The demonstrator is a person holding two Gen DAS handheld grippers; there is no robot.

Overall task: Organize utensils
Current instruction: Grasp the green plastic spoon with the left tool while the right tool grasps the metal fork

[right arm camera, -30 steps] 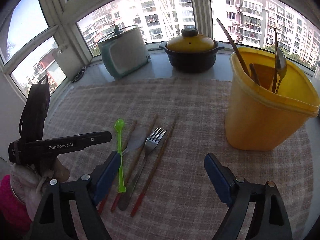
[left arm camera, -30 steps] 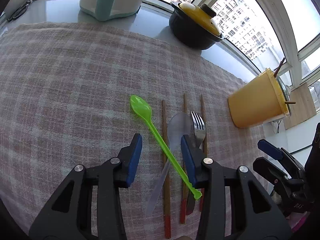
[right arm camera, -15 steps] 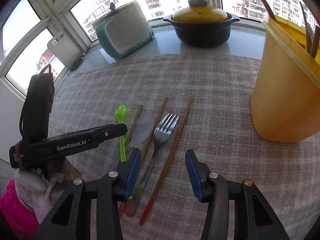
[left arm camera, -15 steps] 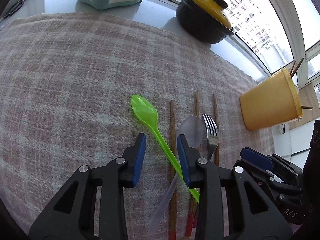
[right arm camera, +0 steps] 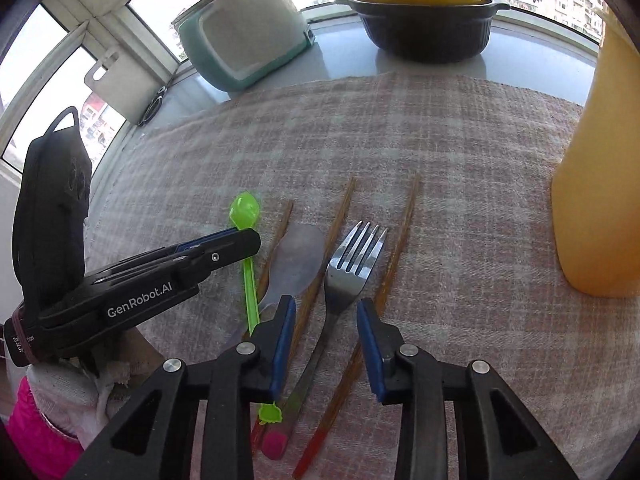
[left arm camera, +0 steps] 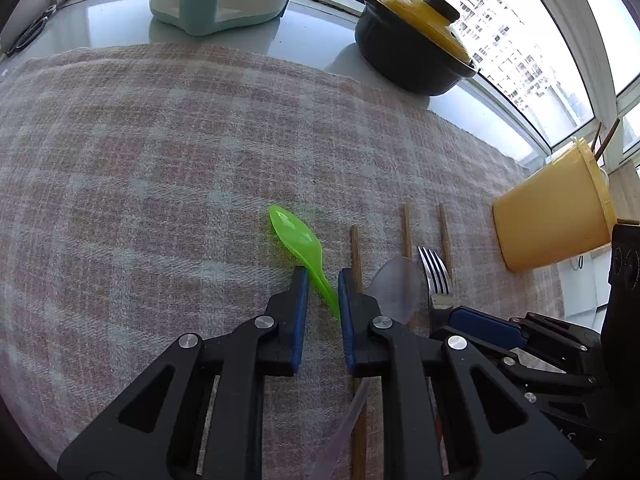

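Now both grippers sit lower and closer to the row of utensils than a second ago, and both have narrowed a good deal. The left gripper (left arm camera: 323, 276) has its jaws closing around the neck of the green spoon (left arm camera: 298, 240); the handle runs slantwise between the blue pads, touching the right-hand pad, while a sliver of gap shows on the other side, so the grip is not yet firm. A second ago those jaws stood wide with the spoon's bowl well ahead of them; now the bowl lies just beyond the fingertips. The spoon itself lies in the same place on the checked cloth (left arm camera: 160, 184).

The right gripper (right arm camera: 326, 304), wide apart a second ago, is closing too, its jaws at a middling gap astride the handle of the metal fork (right arm camera: 352, 264), which lies between the pads without either touching it. The fork's tines point away, just ahead of the fingertips. A wooden chopstick (right arm camera: 394, 252) passes under the right-hand finger, another (right arm camera: 320, 280) lies beside the left-hand one, and the clear spoon (right arm camera: 298, 260) rests just left of that.

The yellow holder (right arm camera: 596, 208) stands off to the right gripper's right, filling more of the view's edge than before.
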